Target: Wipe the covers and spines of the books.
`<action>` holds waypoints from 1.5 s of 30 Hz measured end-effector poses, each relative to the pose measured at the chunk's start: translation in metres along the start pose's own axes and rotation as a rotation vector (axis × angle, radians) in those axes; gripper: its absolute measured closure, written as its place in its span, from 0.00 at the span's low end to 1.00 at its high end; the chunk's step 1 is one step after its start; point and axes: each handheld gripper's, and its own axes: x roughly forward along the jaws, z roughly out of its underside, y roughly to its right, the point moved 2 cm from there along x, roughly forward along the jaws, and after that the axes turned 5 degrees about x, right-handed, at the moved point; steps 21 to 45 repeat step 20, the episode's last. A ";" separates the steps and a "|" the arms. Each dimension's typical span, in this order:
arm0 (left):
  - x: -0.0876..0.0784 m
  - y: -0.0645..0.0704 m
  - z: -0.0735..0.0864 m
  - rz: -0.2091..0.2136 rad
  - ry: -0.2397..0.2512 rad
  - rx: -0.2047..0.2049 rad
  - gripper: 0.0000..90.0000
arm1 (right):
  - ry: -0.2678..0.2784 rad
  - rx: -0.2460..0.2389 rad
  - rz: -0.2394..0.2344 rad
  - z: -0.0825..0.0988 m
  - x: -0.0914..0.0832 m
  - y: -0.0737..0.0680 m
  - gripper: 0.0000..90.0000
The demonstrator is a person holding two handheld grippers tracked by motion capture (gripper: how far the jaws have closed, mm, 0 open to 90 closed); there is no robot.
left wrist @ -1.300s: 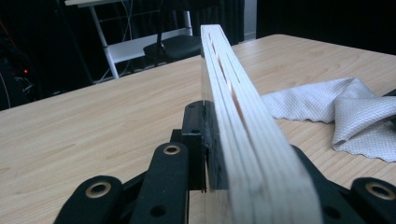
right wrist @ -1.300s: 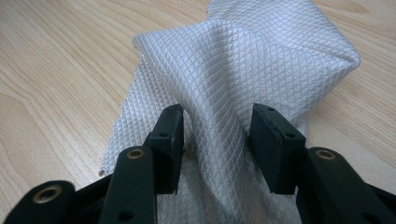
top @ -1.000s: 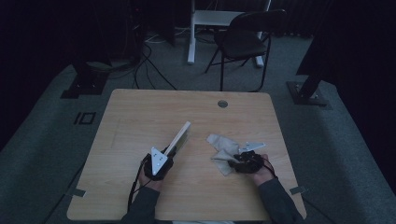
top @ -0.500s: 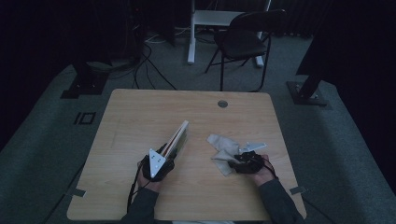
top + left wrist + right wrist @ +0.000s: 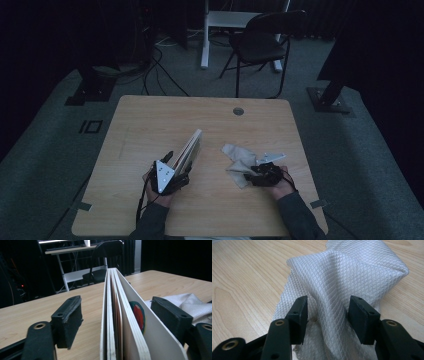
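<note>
At lower left of the high view, the left hand-held gripper (image 5: 175, 165), jaws just spreading, straddles an upright board book (image 5: 190, 150) untouched; lower right, the right hand-held gripper (image 5: 252, 172) pinches a white cloth (image 5: 237, 155) on the tabletop (image 5: 165, 115).

A thin white board book with thick card pages (image 5: 117, 322) is seen standing on its edge on the table between the open jaws of the left gripper (image 5: 120, 320), clear of both pads. A crumpled white cloth with a diamond weave (image 5: 342, 282) is bunched up between the right gripper (image 5: 327, 320) pads.
</note>
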 end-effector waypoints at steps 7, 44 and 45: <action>-0.005 0.000 -0.003 0.000 0.010 -0.011 0.24 | 0.003 -0.002 -0.002 0.000 0.000 0.000 0.55; -0.014 0.001 -0.002 -0.009 0.023 -0.031 0.25 | 0.003 0.002 -0.013 0.001 0.001 0.001 0.54; -0.014 0.001 -0.002 -0.009 0.023 -0.031 0.25 | 0.003 0.002 -0.013 0.001 0.001 0.001 0.54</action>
